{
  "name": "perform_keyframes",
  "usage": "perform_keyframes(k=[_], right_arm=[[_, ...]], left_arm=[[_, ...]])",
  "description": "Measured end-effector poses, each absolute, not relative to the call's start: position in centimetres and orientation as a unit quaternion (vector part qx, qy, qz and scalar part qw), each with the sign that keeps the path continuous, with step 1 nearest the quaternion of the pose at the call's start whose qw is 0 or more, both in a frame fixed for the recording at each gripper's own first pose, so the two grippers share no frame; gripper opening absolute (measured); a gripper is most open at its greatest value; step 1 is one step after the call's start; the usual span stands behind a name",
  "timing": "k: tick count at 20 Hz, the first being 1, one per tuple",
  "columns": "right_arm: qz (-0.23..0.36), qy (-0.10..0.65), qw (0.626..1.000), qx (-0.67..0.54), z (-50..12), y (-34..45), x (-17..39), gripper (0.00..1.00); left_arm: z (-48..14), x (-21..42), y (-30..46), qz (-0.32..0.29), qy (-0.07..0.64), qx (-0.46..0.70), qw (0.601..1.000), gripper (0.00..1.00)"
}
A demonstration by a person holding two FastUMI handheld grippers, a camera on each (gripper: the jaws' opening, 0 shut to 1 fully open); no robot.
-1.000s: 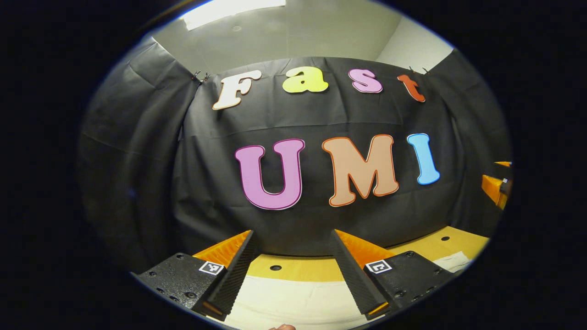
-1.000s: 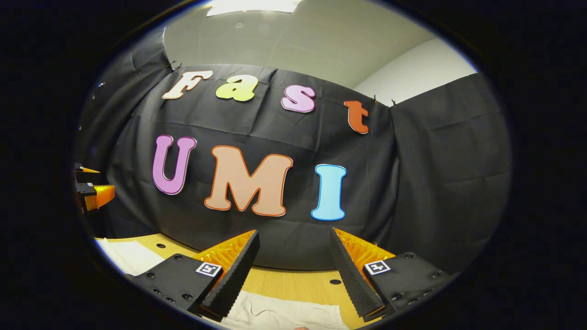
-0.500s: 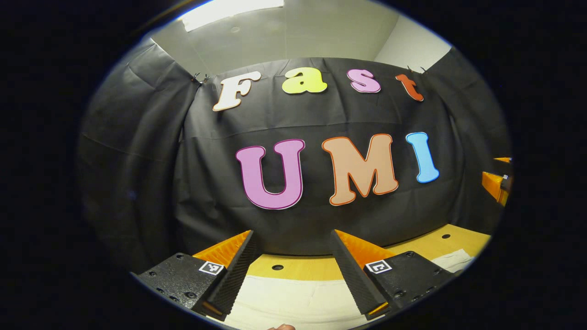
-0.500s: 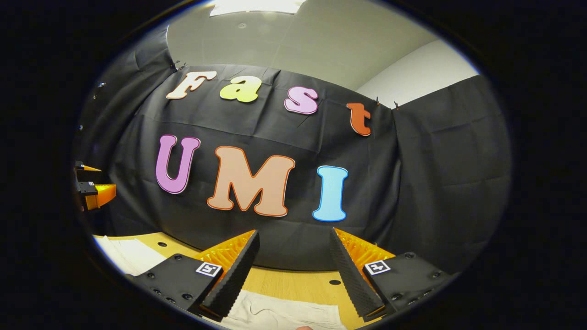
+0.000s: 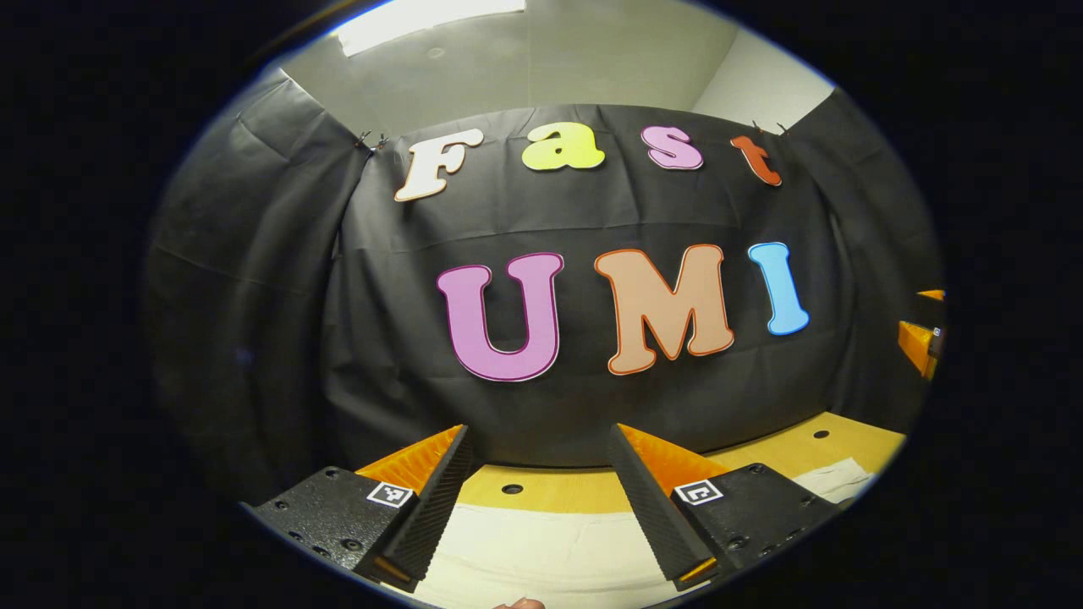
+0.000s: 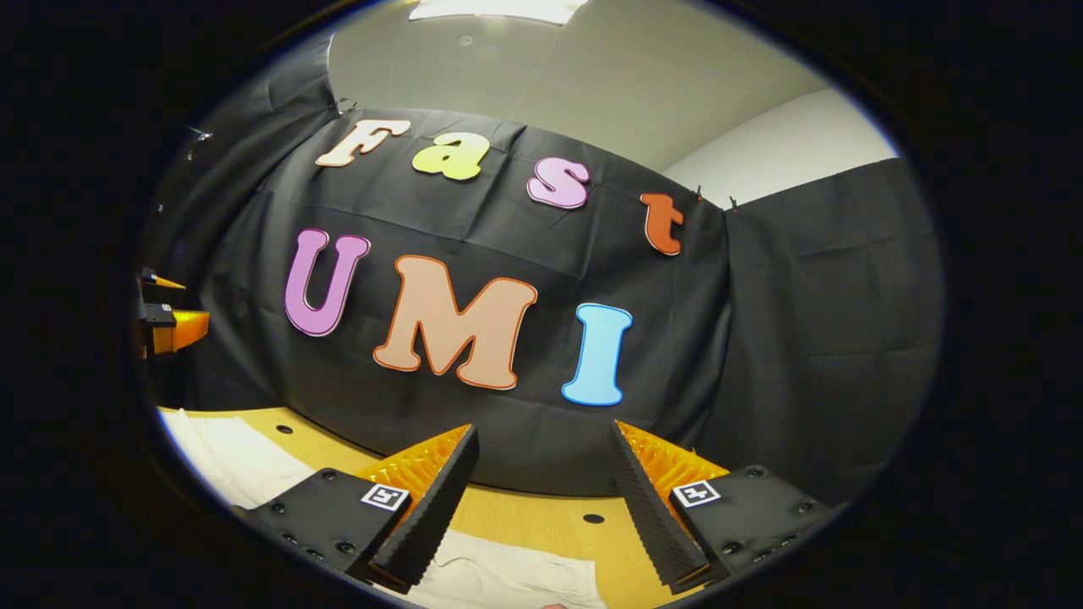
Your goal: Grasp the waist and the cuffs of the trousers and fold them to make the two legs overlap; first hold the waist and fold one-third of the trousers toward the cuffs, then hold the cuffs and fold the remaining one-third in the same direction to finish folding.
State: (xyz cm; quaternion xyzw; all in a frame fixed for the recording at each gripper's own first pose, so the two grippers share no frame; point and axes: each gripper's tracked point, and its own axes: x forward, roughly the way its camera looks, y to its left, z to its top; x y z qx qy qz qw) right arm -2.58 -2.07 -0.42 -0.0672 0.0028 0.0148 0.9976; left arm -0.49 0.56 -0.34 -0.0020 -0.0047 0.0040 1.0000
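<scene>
Hovering with jaws apart, left gripper (image 5: 535,499), right gripper (image 6: 543,499), pale trousers (image 5: 541,550) seemingly lengthwise across wooden table (image 5: 550,492)

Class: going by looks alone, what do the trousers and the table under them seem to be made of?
Trousers: likely a woven cotton-type cloth, off-white and matte; soft creases show in the right gripper view.
Table: probably wood or wood laminate, smooth and yellowish-tan, with faint grain and small dark round holes.
</scene>
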Motion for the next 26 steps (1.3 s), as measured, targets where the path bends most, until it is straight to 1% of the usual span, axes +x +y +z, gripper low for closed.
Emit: perform_keyframes(k=[1,2,4,5,6,9,14,15,16,17,20,23,26], right_arm=[[0.020,0.007,0.997,-0.072,-0.8,-2.3,-2.8,0.97],[0.024,0.015,0.996,-0.080,-1.6,-2.9,-3.0,0.97],[0.022,0.025,0.995,-0.097,-2.5,-4.4,-3.2,0.97],[0.016,0.031,0.993,-0.109,-3.1,-5.5,-3.4,0.97],[0.012,0.036,0.992,-0.123,-3.8,-6.5,-3.7,0.97],[0.014,0.062,0.983,-0.170,-6.6,-8.7,-4.9,0.97],[0.041,0.104,0.964,-0.242,-11.0,-11.2,-7.3,0.97],[0.049,0.112,0.958,-0.258,-11.9,-11.5,-7.8,0.98],[0.057,0.124,0.952,-0.274,-13.1,-12.0,-8.5,0.97],[0.069,0.137,0.946,-0.287,-14.4,-12.3,-9.2,0.97],[0.102,0.157,0.925,-0.331,-17.0,-13.0,-11.3,0.98],[0.152,0.163,0.891,-0.395,-19.3,-12.9,-12.8,0.98],[0.217,0.165,0.851,-0.450,-22.2,-11.9,-14.7,0.97]], left_arm=[[-0.4,-0.5,0.4,0.002,-0.004,-0.003,1.000,0.98],[-0.5,-0.6,0.4,0.001,-0.002,-0.002,1.000,0.96],[-0.6,-0.7,0.0,0.000,-0.001,-0.002,1.000,0.96],[-0.7,-0.8,-0.1,0.000,-0.001,-0.001,1.000,0.94],[-0.7,-1.0,-0.3,-0.001,0.000,-0.001,1.000,0.96],[-0.6,-1.2,-1.0,-0.004,0.000,-0.003,1.000,0.96],[-1.2,-1.8,-2.3,-0.008,0.006,-0.004,1.000,0.96],[-1.2,-1.8,-2.6,-0.009,0.008,-0.004,1.000,0.96],[-1.3,-2.0,-2.8,-0.008,0.011,-0.005,1.000,0.98],[-1.3,-2.2,-3.1,-0.010,0.012,-0.008,1.000,0.96],[-1.3,-2.7,-3.9,-0.013,0.013,-0.008,1.000,0.96],[-1.6,-3.0,-4.5,-0.012,0.017,-0.007,1.000,0.96],[-1.9,-3.3,-4.6,-0.008,0.021,-0.006,1.000,0.96]])
